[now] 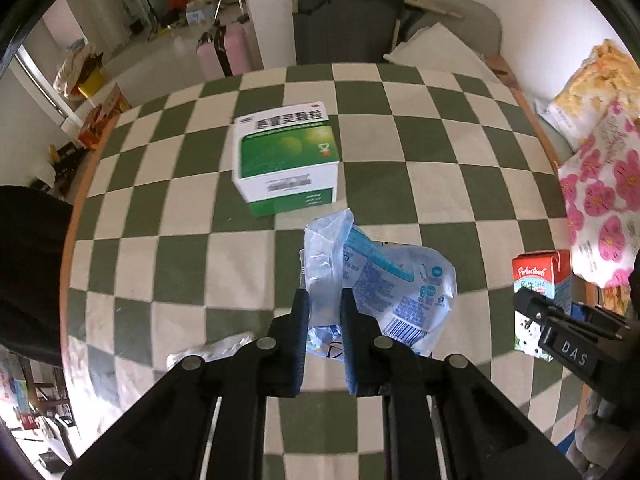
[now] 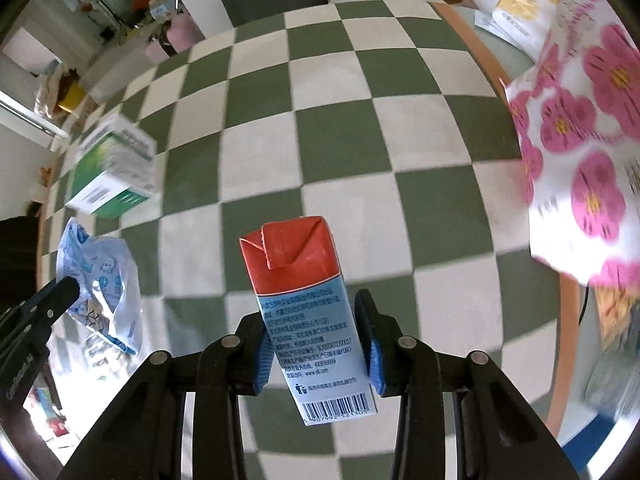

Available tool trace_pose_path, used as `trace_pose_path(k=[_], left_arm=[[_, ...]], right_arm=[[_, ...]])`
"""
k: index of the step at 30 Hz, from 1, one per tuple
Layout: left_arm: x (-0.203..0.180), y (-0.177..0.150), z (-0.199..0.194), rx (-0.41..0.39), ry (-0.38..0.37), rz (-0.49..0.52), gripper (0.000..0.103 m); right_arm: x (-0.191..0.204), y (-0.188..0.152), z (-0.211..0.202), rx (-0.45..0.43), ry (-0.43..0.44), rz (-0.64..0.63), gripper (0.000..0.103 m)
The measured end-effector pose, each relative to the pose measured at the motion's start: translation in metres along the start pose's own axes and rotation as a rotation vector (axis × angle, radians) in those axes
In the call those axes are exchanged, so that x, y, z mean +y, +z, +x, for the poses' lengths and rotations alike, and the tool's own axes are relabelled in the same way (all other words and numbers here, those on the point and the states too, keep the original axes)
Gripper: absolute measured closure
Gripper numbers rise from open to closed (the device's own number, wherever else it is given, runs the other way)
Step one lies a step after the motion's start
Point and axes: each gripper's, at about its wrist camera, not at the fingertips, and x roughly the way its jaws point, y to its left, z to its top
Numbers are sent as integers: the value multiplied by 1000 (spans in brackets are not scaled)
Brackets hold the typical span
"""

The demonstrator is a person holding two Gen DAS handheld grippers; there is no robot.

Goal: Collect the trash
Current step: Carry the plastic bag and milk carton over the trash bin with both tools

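Note:
My left gripper (image 1: pixel 324 300) is shut on a crumpled clear and blue plastic wrapper (image 1: pixel 384 280) and holds it above the green and white checked tablecloth (image 1: pixel 400 160). The wrapper also shows at the left of the right wrist view (image 2: pixel 100 280). My right gripper (image 2: pixel 316 316) is shut on a small milk carton (image 2: pixel 308 300) with a red top and blue sides, held off the table. The carton also shows at the right of the left wrist view (image 1: pixel 542 292). A green and white medicine box (image 1: pixel 286 160) lies on the cloth beyond the wrapper.
A bag with pink flowers (image 2: pixel 580 140) hangs or stands at the table's right edge, with a yellow patterned bag (image 1: pixel 592 88) behind it. A foil blister strip (image 1: pixel 216 350) lies by the left gripper. A dark folded chair (image 1: pixel 348 28) stands behind the table.

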Motion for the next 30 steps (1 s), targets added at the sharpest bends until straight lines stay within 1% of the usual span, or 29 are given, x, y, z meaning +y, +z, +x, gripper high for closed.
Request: trace_pose_path(k=[2,4,7,11,13,16,19,21,22,23,24,27,28,30], left_arm=[[4,-10,-10,-17,6,5,91],[13,-28,-27,-39,5,4,91],[28,-55,-50,-74,1,-2,91],[51,-97,-80,-118,-23,0,91],[65,-125,-99,-144,-36,11,91],[87,-166,-123,-161,-56,21,91],[108,-207,-143,-150,-86,29,91],[118,-232,-154,-141,-94,38,91],[121,-240,-156,-134,-98,41,91],[127,-255,-159,-121,-103,45,91],[131,-266,-161,-108,-105,47,91],[139,-297,-156,-63,-109,48,91],[141,-306,-152,-47,-108,45,91],[144,-327,-134,10,-97,38,91]], right_arm=[[12,-18,-13,-18,6,1,64],[30,-35,-27,-32,8,1,64],[41,-67,-45,-52,7,6,65],[59,-122,-78,-99,-6,13,65],[69,-150,-95,-128,-13,20,65],[87,-202,-121,-170,-21,35,65],[107,-260,-149,-206,-21,61,65],[120,-298,-162,-214,-8,78,65],[125,-312,-166,-215,-6,81,65],[131,-329,-169,-213,-2,85,65],[137,-348,-171,-205,4,90,65],[149,-391,-166,-162,27,98,65],[152,-405,-161,-143,33,96,65],[156,-430,-146,-97,42,87,65]])
